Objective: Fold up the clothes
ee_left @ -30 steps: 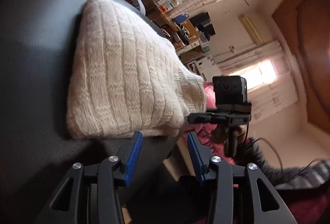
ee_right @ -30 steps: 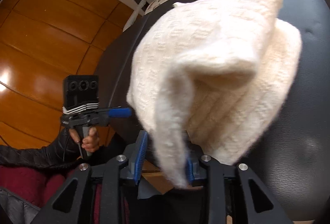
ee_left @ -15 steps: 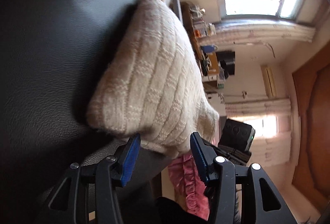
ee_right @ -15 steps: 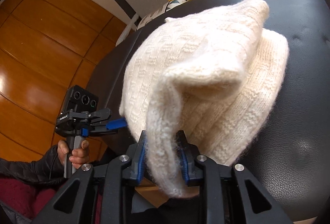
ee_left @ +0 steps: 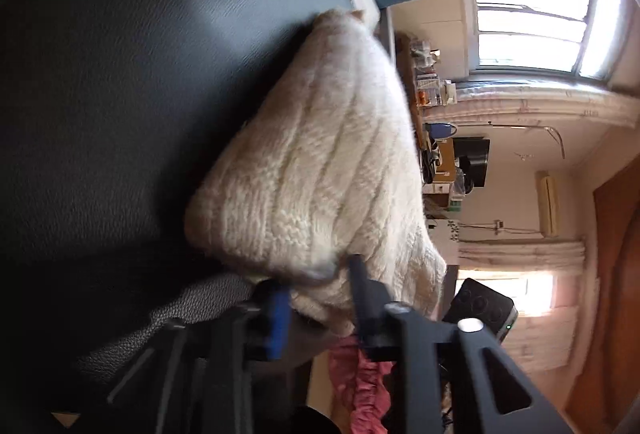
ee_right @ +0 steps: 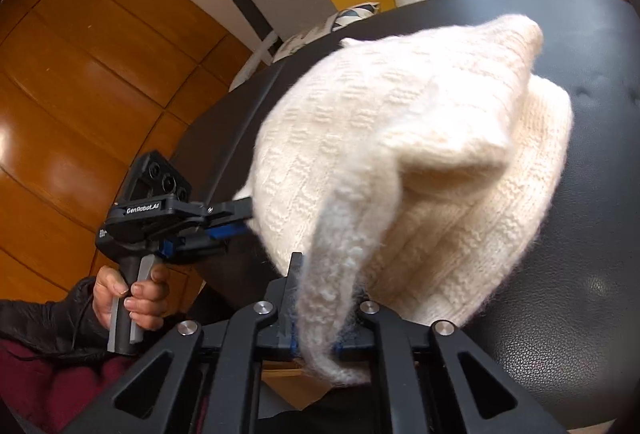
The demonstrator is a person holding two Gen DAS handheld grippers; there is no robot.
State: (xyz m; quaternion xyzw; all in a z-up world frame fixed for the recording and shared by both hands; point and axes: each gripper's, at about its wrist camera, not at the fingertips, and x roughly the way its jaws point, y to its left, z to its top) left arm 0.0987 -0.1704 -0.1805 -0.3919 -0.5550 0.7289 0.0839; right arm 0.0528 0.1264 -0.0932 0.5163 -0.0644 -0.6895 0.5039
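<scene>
Right tool (ee_right: 316,314) clamped on cream sweater (ee_right: 420,154), left tool (ee_left: 316,298) closing on its edge

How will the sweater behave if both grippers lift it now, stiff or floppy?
Probably floppy: the sweater already sags in a limp strip into the right gripper. Its thick fuzzy knit should grip the pads rather than slip. Likely bulky yet light, since the left gripper, jaws closing, pinches just an edge.
</scene>
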